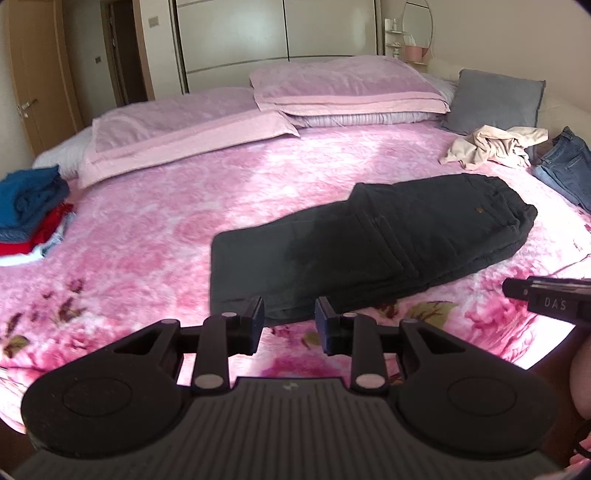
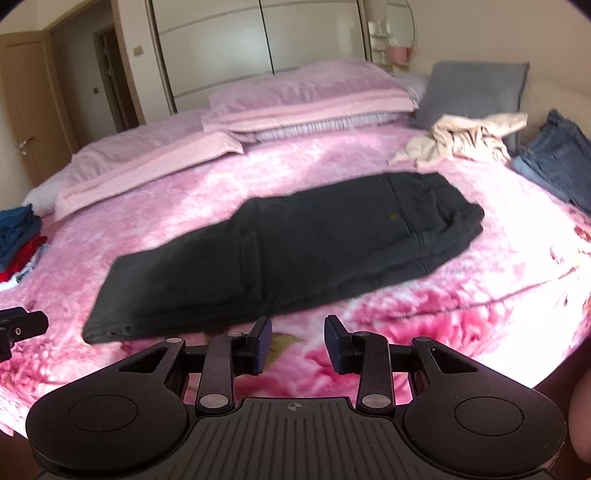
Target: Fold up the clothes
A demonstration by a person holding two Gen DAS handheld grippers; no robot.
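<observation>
Black trousers [image 1: 373,240]: thick matte cotton, folded lengthwise into long slab, lying mid-bed nearer front edge. Fuzzy pink floral blanket [image 1: 166,229] covers bed. Left gripper [image 1: 289,325] & right gripper [image 2: 297,343] both agape w/ nothing between pads, hovering over front edge. Folded stack [image 1: 29,218] at left edge; beige garment [image 1: 491,146], jeans [image 1: 569,166] far right corner. Pink pillows [image 1: 343,86], wardrobe [image 1: 277,29] behind.

A plush, fuzzy pink blanket [image 1: 166,229] is spread over the bed. The dark trousers [image 1: 369,251] are made of matt, heavy woven cloth with stitched seams. Matt black plastic is seen on the left gripper [image 1: 289,325], with dull metal pivot pins; glossy wardrobe panels [image 1: 236,33] are seen behind.
</observation>
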